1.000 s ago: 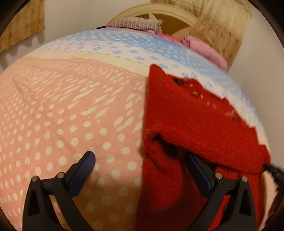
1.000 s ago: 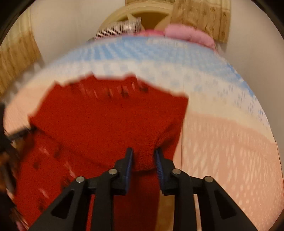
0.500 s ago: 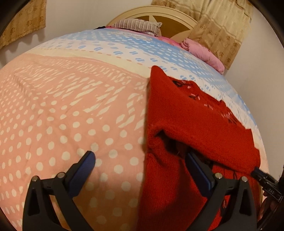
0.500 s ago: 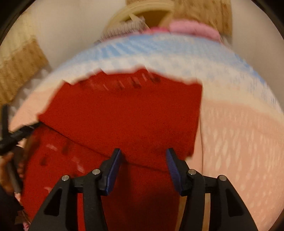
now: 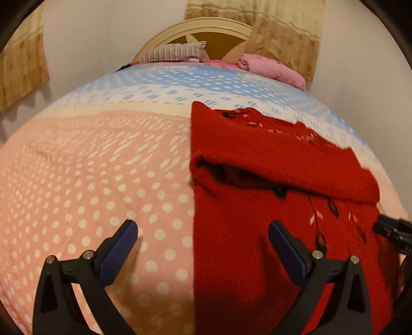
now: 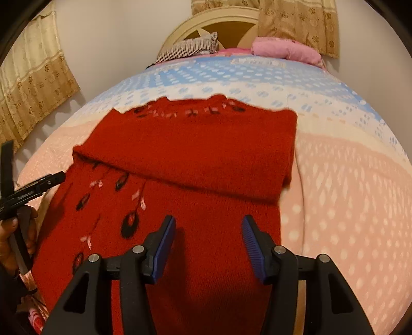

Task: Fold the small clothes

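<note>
A red knitted sweater (image 5: 270, 159) with small black and pink embroidery lies on the bed, its sleeves folded across the chest as a band (image 6: 195, 159). My left gripper (image 5: 203, 232) is open and empty, hovering over the sweater's left edge, one finger over the bedspread and one over the knit. My right gripper (image 6: 208, 232) is open and empty, above the lower body of the sweater (image 6: 206, 257), just short of the folded band. The other gripper's tip shows at the edge of each view.
The bedspread (image 5: 90, 180) is pink with white dots, turning white and blue farther away. A striped pillow (image 5: 175, 52) and a pink pillow (image 5: 270, 69) lie at the headboard (image 6: 221, 23). Curtains hang on both walls.
My right gripper let go of the folded sleeve, opened wide and drew back. The left gripper also pulled back from the sweater's fold. The sleeve band now lies flat.
</note>
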{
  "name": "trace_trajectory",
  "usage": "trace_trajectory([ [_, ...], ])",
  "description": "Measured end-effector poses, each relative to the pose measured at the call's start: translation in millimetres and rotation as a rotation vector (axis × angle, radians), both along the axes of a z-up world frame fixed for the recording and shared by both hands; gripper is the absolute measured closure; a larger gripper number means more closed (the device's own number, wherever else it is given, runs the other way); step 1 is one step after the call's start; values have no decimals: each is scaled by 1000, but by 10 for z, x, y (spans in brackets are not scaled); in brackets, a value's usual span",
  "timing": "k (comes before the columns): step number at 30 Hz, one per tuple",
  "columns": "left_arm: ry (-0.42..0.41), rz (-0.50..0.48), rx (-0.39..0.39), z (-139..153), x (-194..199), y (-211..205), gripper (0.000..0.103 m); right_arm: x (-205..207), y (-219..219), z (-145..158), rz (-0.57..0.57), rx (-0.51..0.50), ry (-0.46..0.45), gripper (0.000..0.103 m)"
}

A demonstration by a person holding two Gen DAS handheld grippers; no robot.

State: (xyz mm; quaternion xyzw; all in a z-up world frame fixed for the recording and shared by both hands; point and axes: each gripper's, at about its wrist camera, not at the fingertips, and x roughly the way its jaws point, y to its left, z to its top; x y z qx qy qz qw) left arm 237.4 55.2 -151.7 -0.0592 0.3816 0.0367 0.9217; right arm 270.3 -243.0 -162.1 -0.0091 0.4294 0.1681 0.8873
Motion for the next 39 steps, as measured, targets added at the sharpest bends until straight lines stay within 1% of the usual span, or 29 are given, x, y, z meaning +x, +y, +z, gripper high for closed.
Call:
trace_trajectory([
  [2,-11,-10,21,13,-22,-42,0,-44,-19,-32,-9,5,-19,48],
  [4,-11,-12,27,11,-40,-46,0,-58,-52,-50,-24,24,-13,47],
  [7,-5,-14,20,1,-49,-51,0,-51,-100,-75,-21,78,10,40],
  [13,3,-41,25,-1,-206,-140,0,-132,-84,-53,-27,66,-8,40],
  [16,11,-68,36,0,-314,-199,0,-227,-111,-19,-37,73,-23,40],
  [19,15,-93,34,3,-406,-246,0,-349,-107,5,-27,51,-33,40],
  [29,23,-135,53,38,-602,-345,0,-612,-155,14,-3,46,-35,39],
  [36,36,-162,41,42,-756,-363,0,-759,-134,19,-4,35,-32,39],
  [39,43,-176,24,50,-835,-347,0,-840,-128,10,0,33,-34,36],
])
